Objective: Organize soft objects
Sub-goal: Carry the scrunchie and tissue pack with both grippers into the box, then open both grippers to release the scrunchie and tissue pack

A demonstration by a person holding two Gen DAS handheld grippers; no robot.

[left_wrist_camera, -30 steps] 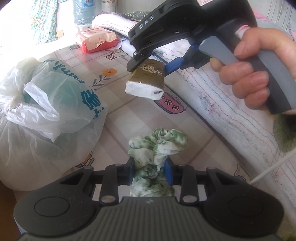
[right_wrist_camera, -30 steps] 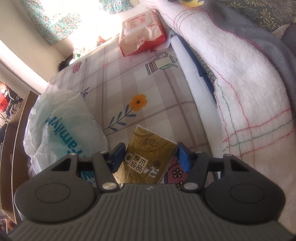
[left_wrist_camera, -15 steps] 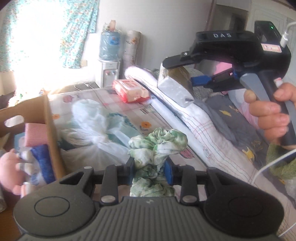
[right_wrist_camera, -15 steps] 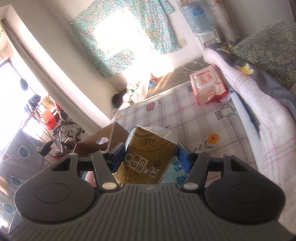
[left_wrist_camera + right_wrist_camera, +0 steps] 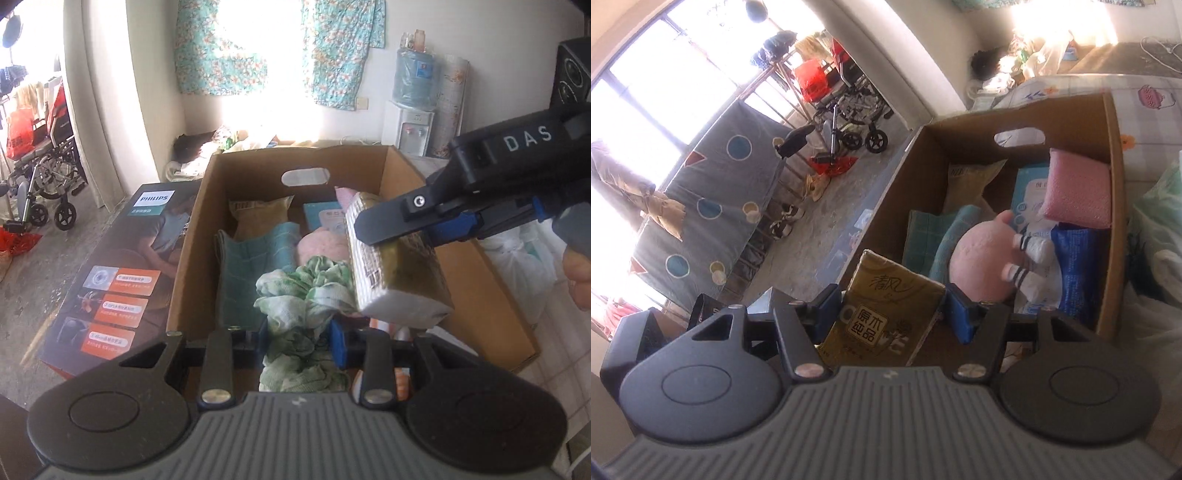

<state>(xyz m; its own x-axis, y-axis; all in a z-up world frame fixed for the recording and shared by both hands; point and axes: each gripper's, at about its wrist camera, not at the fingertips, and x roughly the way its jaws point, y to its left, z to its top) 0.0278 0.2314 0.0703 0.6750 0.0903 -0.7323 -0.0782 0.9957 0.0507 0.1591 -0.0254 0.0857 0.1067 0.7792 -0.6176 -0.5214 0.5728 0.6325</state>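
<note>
My left gripper point(image 5: 301, 339) is shut on a crumpled green-and-white cloth point(image 5: 303, 291) and hangs over the near end of an open cardboard box point(image 5: 192, 240). To its right, my right gripper point(image 5: 892, 312) is shut on a gold tissue pack point(image 5: 886, 295), which is held above the same box point(image 5: 1115, 184). The left wrist view shows that pack point(image 5: 399, 280) just right of the cloth. A teal towel point(image 5: 255, 258), a pink plush toy point(image 5: 979, 258), a pink pad point(image 5: 1075, 192) and blue packets lie inside the box.
A dark Philips carton point(image 5: 122, 280) lies flat against the box's left side. Beyond it, by the window, stands a wheelchair point(image 5: 48, 184) on bare floor. A white plastic bag point(image 5: 524, 258) sits right of the box, and a water dispenser point(image 5: 410, 125) stands at the back wall.
Both grippers swung left and up from the patterned bed sheet to above the cardboard box, carrying the cloth and the tissue pack. Both grips held.
</note>
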